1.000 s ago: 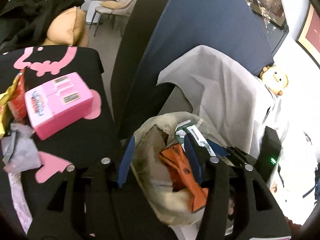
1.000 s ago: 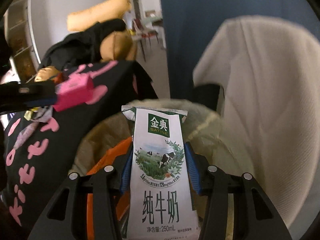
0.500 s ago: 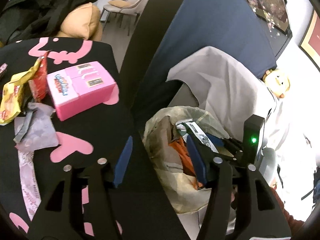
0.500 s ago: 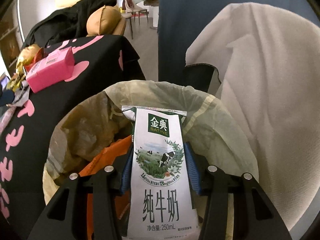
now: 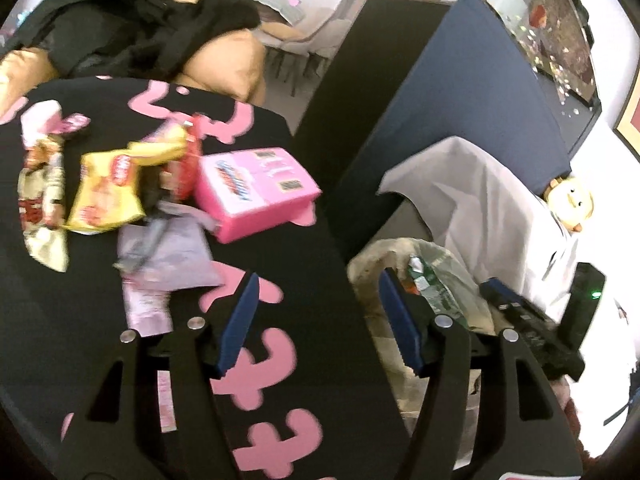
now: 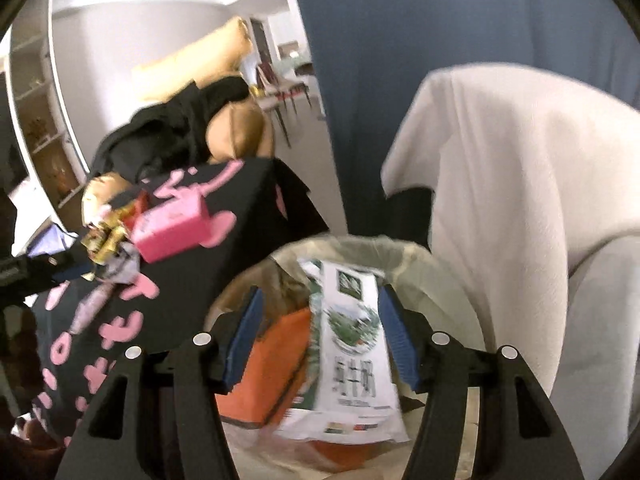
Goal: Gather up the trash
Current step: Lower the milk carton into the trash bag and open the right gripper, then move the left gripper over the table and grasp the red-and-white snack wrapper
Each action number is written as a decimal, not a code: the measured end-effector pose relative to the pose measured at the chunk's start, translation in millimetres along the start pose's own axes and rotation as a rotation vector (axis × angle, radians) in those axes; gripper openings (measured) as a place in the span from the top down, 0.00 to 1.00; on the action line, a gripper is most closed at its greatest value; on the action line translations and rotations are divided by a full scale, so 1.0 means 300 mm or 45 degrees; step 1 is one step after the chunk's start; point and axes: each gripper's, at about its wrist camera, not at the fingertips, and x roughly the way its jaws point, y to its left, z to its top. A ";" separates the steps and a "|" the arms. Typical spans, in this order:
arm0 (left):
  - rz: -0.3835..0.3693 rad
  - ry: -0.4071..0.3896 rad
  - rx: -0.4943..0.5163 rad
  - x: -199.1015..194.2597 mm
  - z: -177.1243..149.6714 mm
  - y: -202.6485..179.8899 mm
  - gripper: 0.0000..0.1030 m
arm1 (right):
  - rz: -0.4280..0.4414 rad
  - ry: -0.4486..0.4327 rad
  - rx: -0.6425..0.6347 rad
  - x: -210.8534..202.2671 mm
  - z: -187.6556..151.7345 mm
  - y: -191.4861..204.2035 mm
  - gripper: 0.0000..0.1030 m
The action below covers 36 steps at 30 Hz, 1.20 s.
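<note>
Milk carton (image 6: 352,344) loose btwn my right gripper (image 6: 320,336) jaws, just opened wide, over trash bag (image 6: 436,264). Left gripper (image 5: 316,320) opening too, empty, above black cloth (image 5: 312,360) nr pink box (image 5: 256,192).

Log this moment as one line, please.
right tool: open, just released | milk carton: in trash bag | left tool: open, empty, over table | pink box: uncollected

Just beyond the right gripper (image 6: 320,332), a printed paper milk carton (image 6: 352,344) lies in a thin, crinkled, translucent plastic bin liner (image 6: 432,280); ahead of the left gripper (image 5: 316,320), matt black cloth (image 5: 320,264) bears a glossy yellow snack bag (image 5: 108,184); a smooth pink box (image 5: 256,192) looks like card.
</note>
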 end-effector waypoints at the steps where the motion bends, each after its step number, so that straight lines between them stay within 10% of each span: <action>1: 0.016 -0.020 0.003 -0.019 -0.001 0.016 0.43 | 0.014 -0.021 -0.010 -0.020 0.012 0.019 0.45; 20: 0.328 -0.230 -0.215 -0.338 -0.071 0.463 0.41 | 0.234 -0.074 -0.293 -0.008 0.085 0.474 0.45; 36: 0.358 -0.176 -0.232 -0.251 0.078 0.650 0.40 | 0.320 0.016 -0.427 0.241 0.123 0.748 0.45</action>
